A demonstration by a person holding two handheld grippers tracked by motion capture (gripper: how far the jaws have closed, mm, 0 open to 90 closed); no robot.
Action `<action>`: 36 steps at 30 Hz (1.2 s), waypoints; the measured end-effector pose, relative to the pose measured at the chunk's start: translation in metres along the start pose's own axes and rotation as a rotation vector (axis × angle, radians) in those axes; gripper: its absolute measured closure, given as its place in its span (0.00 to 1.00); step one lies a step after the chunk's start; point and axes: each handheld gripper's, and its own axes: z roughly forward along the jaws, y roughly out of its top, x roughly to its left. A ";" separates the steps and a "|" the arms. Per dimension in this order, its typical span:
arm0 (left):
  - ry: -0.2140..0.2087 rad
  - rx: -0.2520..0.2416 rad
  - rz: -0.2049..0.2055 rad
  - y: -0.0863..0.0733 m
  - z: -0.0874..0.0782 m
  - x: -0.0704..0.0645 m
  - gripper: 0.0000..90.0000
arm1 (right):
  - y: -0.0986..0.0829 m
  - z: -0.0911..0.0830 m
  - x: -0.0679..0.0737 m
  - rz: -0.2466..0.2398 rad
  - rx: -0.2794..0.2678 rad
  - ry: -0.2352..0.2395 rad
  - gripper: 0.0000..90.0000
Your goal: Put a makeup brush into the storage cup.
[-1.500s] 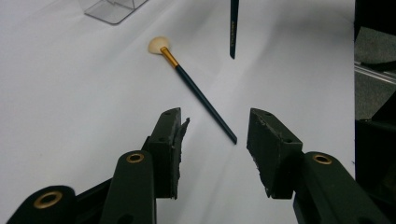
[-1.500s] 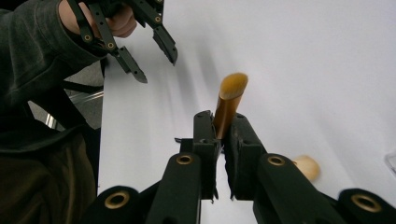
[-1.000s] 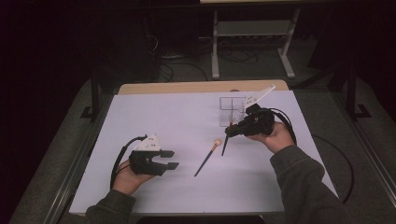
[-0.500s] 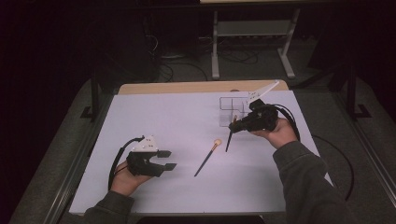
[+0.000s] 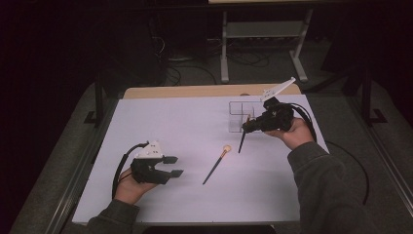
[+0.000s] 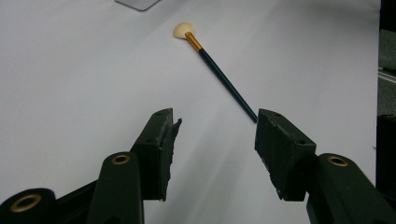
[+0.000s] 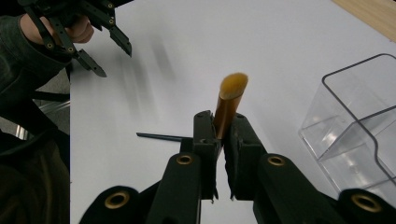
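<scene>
The held brush (image 7: 228, 105) sits pinched tight in our right gripper (image 5: 249, 125), bristles up, right beside the clear box (image 5: 239, 116) at the far right. We lifted it up and carried it farther away than it was a second ago, so it looks ready to drop in. Our left gripper (image 5: 171, 165) stays near left, jaws wide apart. The other brush (image 6: 212, 63) still lies flat in the middle.

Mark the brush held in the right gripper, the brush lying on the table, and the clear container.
held brush (image 7: 227, 108), right gripper view, on its gold ferrule above the jaws.
lying brush (image 6: 223, 79), left gripper view, on its dark handle.
clear container (image 7: 348, 122), right gripper view, on its near wall.
</scene>
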 end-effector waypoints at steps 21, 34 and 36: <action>0.031 -0.020 -0.019 -0.003 -0.008 0.006 0.48 | 0.027 -0.016 -0.013 -0.027 0.004 -0.057 0.92; 0.026 -0.015 -0.020 -0.003 -0.007 0.007 0.47 | 0.051 -0.025 -0.023 -0.045 -0.006 -0.100 0.92; 0.029 -0.017 -0.019 -0.003 -0.008 0.008 0.46 | 0.055 -0.026 -0.025 -0.040 -0.013 -0.100 0.92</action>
